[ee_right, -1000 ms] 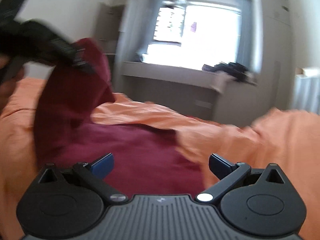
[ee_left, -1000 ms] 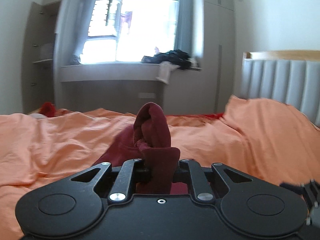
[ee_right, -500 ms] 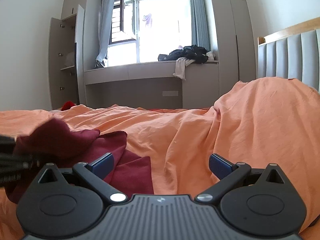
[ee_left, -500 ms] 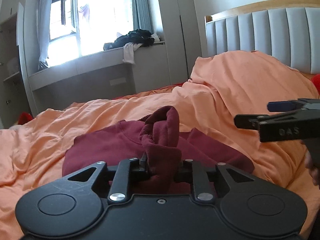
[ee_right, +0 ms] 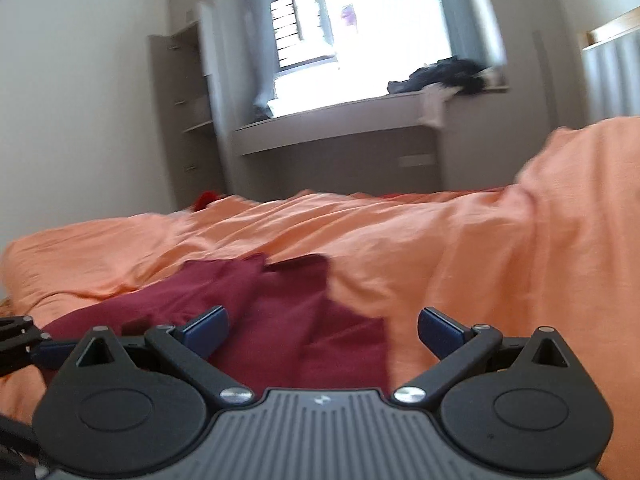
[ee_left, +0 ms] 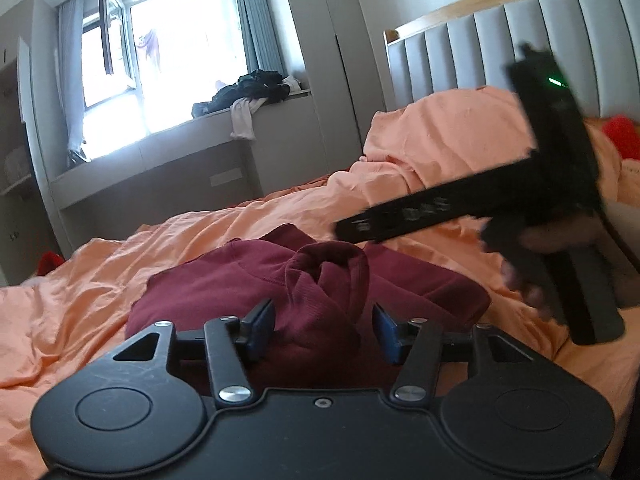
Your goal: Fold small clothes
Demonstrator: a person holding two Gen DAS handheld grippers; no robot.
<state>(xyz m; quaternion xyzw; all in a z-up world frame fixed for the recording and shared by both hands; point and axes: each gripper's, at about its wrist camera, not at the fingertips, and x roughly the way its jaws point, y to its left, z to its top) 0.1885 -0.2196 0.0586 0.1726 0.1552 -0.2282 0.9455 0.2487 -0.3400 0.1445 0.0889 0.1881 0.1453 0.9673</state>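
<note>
At the bottom of the left wrist view, the left gripper [ee_left: 323, 326] has just been opening, and its blue pads [ee_left: 260, 326] now stand apart on either side of a bunched ribbed cuff of the maroon sweatshirt [ee_left: 256, 284], the cloth between them but no longer pinched. The sweatshirt lies in a rumpled heap at the lower centre of that frame on the orange bedsheet [ee_left: 80, 292]. Just beyond it, at the right of the frame, the right gripper [ee_left: 464, 208] is seen from the side as a blurred black bar slanting down to the left, carried by a hand [ee_left: 556, 240] at the right edge. In the right wrist view, the right gripper's own jaws gape wide at the bottom of the frame with nothing between them, hovering above the sweatshirt's flatter part, which spreads across the lower centre and left. Farther back in the left view, the orange sheet rises over a mound at centre right, before a grey padded headboard [ee_left: 500, 40] in the upper right. A window bench [ee_left: 180, 148] crosses the middle left, with a pile of dark clothes [ee_left: 248, 90] on it, under a bright window [ee_left: 172, 52] in the upper left.
</note>
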